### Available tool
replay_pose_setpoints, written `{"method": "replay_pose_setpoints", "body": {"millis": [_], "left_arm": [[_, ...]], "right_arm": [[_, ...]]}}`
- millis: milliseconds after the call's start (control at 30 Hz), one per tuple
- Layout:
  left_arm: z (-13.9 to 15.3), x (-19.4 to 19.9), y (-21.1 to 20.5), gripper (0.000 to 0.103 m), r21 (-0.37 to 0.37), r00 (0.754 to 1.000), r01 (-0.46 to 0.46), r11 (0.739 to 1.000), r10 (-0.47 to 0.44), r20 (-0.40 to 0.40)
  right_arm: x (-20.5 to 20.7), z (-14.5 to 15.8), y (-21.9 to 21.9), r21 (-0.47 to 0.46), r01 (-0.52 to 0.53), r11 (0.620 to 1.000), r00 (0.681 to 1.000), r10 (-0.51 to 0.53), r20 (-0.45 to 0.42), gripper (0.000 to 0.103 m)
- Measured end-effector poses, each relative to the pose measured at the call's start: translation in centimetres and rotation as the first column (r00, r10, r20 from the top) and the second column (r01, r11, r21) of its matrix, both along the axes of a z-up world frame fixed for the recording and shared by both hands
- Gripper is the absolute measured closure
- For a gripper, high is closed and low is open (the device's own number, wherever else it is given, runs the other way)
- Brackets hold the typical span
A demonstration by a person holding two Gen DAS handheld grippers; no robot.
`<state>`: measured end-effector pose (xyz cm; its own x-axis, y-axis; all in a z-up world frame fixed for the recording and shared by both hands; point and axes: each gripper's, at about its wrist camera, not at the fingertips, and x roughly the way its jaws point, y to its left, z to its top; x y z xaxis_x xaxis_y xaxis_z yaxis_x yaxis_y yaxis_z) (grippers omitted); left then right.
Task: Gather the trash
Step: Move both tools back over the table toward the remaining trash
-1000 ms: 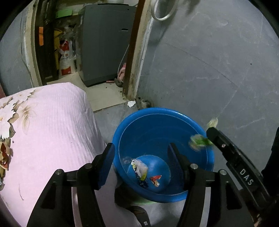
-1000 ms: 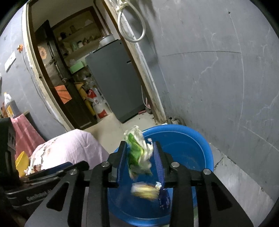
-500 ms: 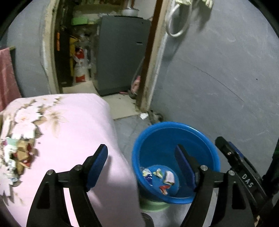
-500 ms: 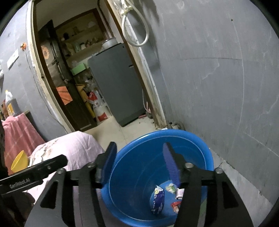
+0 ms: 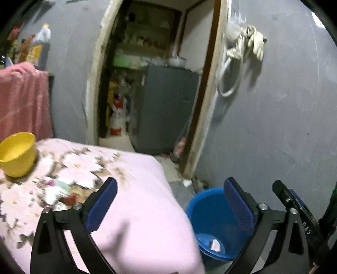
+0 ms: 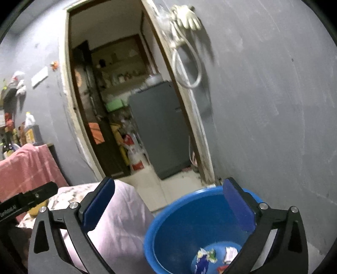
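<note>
The left claw (image 5: 170, 202) is opening, its blue-padded fingers (image 5: 101, 205) wide apart with nothing between them. It hangs over the near right corner of a worktop draped in a pink floral cloth (image 5: 137, 189). On the cloth's far left stands a round yellow plastic bowl (image 5: 16, 153), and between the bowl and the claw lies a blurred scatter of small wrappers and scraps (image 5: 56, 189), too smeared to tell apart.

The right claw (image 6: 168, 202) is opening as well, and it too is empty. It hovers above the near rim of a round blue plastic tub (image 6: 168, 212) that sits on the floor at the foot of a grey wall (image 6: 263, 105), just right of the cloth-covered worktop. On the tub's bottom lie several crumpled wrappers (image 6: 207, 256), white, green, blue and red. From the left wrist view the same tub shows low at the right, with one pale scrap visible inside.

Far behind, an open doorway (image 6: 118, 105) leads to a room with a grey cabinet (image 6: 160, 130). A white hose and pale gloves (image 6: 185, 19) hang on the wall right of the frame. A pink towel (image 5: 23, 101) hangs at the far left.
</note>
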<state>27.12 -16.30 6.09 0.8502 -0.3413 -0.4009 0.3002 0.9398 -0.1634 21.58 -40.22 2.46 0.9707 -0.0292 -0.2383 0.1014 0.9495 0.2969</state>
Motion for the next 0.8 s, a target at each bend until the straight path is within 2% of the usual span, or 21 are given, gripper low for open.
{"method": "replay_pose_setpoints", "body": {"millis": [133,300,500,800], "left_arm": [[0.9,-1.8,1.9,0.002,0.025,0.994,-0.069,0.997,0.067,0.090],[1.3,-4.0,3.9,0.002,0.033,0.974,-0.151,0.988,0.143,0.178],[1.6,-5.8,7.1,0.002,0.014,0.952,-0.214,0.977,0.206,0.227],[0.7,-8.6,11.7,0.002,0.030,0.913,-0.327,0.945,0.308,0.267]], "right_arm": [[-0.8,0.9,1.9,-0.066,-0.018,0.998,0.997,0.023,0.077,0.000],[-1.9,2.1,4.4,-0.120,-0.044,0.992,0.982,0.065,0.175,0.000],[-2.9,3.2,7.0,-0.144,-0.073,0.987,0.961,0.108,0.255,0.000],[-4.2,3.6,11.3,-0.268,-0.098,0.958,0.932,0.183,0.312,0.000]]}}
